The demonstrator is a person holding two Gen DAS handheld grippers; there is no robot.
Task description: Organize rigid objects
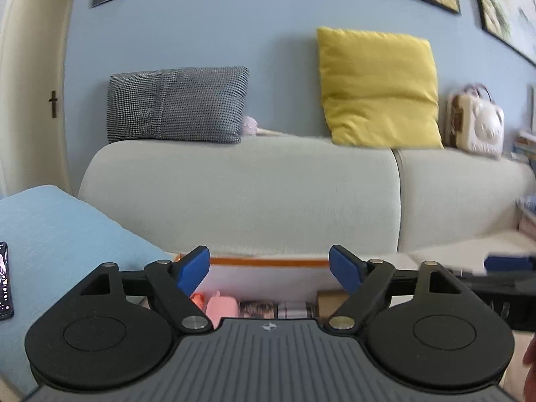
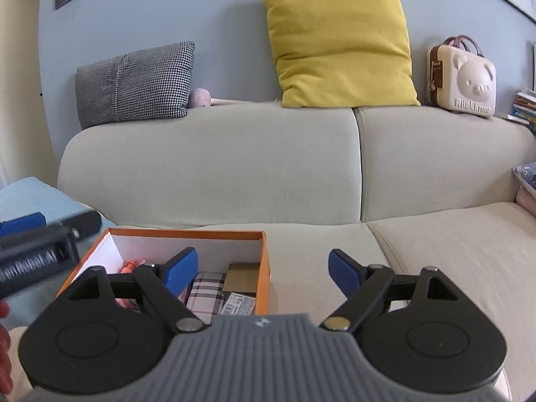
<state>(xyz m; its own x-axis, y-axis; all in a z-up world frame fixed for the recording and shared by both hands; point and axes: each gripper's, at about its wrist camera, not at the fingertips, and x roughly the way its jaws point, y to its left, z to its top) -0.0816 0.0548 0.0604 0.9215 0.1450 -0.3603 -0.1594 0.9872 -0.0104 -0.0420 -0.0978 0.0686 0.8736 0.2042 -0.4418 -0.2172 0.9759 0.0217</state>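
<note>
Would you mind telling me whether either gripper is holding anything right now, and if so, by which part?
Nothing is held. The left gripper and right gripper both have their jaws spread apart with nothing between them, above the orange box.

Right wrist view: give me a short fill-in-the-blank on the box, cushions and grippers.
1. The box on the sofa seat has an ____ rim.
2. The cushion beside the bear case is ____.
3. The right gripper and the left gripper both have their jaws ____, holding nothing.
4. The plaid case lies ____ the box.

Missing words: orange; yellow; open; inside
</note>
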